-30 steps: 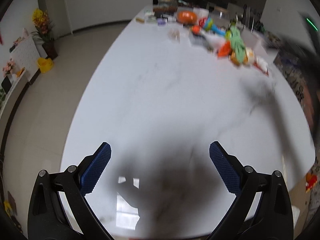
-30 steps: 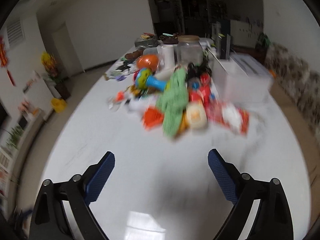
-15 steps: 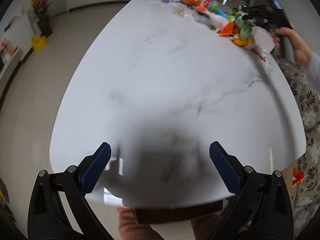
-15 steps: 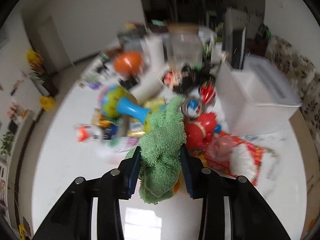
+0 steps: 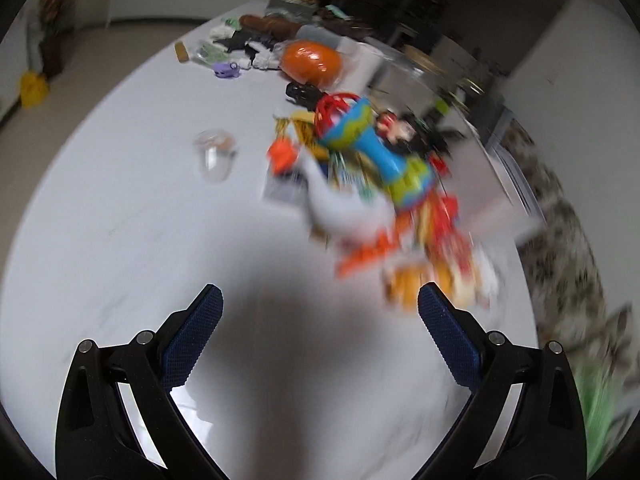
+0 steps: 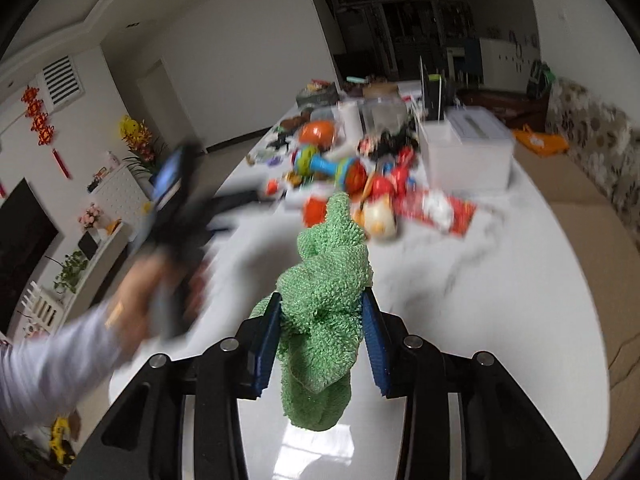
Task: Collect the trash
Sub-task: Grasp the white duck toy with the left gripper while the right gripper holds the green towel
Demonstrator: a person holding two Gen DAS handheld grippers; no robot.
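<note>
My right gripper is shut on a green knobbly cloth, held up off the white marble table; the cloth bulges above the blue pads and droops below them. Beyond it lies a pile of toys and wrappers. My left gripper stands open over bare tabletop with nothing between its fingers; the same pile lies ahead to its right, blurred. In the right wrist view the left gripper shows as a dark blur held by a person's hand.
A clear plastic cup lies on its side left of the pile. An orange round thing and more clutter sit at the table's far end. A white box stands right of the pile. A patterned sofa runs along the right.
My right gripper closed on the green cloth in the pile and has lifted it back toward me. My left gripper swept from the near table edge toward the pile, staying open.
</note>
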